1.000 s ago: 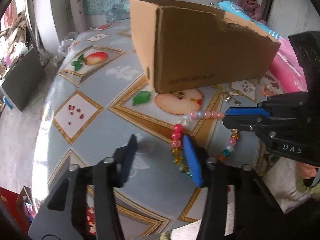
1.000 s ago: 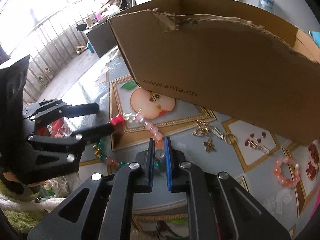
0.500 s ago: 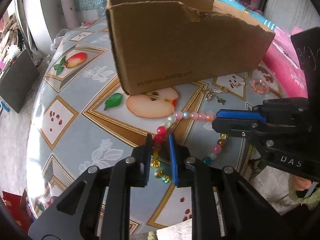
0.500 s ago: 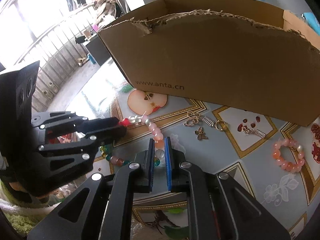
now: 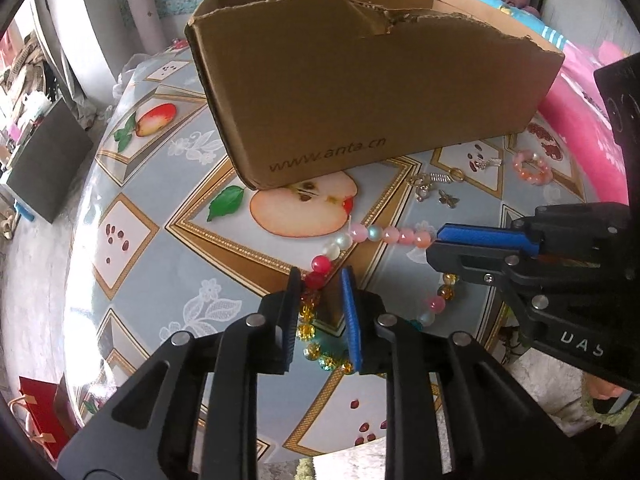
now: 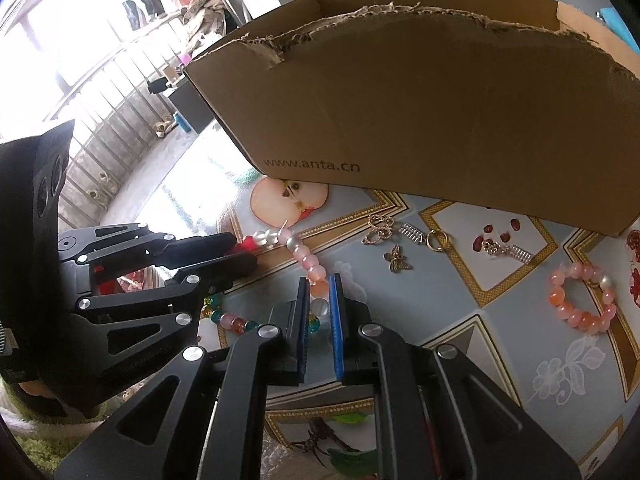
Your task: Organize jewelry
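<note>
Two grippers share one bead necklace [image 5: 376,234] near the table's [image 5: 172,280] front edge. Left wrist view: left gripper [image 5: 320,280] narrow, jaws just eased slightly, red beads between them. Right wrist view: right gripper [image 6: 319,288] clamped on pink beads. Step: joint lift. Next: carry over the cardboard box's [image 6: 420,100] torn wall, release inside.

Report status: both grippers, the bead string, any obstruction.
Left gripper just closing on bead string's red end. Right gripper shut on pink beads. Cardboard box ahead; loose charms beside.
</note>
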Demonstrator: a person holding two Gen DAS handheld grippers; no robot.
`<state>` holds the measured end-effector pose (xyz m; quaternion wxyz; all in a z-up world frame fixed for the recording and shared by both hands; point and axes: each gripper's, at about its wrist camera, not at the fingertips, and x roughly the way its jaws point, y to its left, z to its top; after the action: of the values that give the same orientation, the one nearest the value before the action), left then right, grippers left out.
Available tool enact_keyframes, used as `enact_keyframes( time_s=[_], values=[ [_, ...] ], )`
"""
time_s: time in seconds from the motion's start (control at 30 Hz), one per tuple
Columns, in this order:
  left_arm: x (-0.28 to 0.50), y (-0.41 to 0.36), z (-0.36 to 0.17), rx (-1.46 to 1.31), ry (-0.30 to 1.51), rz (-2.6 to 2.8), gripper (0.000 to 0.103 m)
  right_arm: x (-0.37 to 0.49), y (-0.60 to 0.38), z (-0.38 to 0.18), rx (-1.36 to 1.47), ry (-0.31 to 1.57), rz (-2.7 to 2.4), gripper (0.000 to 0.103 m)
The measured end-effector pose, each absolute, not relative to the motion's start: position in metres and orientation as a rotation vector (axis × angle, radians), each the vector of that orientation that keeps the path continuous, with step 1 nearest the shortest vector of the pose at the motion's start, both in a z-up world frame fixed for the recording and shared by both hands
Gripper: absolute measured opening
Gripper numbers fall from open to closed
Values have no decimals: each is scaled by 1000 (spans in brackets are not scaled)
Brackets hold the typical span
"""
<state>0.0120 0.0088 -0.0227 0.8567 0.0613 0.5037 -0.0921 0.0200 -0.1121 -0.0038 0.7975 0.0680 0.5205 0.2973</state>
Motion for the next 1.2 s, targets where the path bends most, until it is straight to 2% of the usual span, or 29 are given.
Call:
enact_keyframes(
  time_s=[1.2],
  values=[
    [9, 5, -22, 127, 1043, -191, 21, 20, -112, -5, 131, 1130, 628, 11]
  ],
)
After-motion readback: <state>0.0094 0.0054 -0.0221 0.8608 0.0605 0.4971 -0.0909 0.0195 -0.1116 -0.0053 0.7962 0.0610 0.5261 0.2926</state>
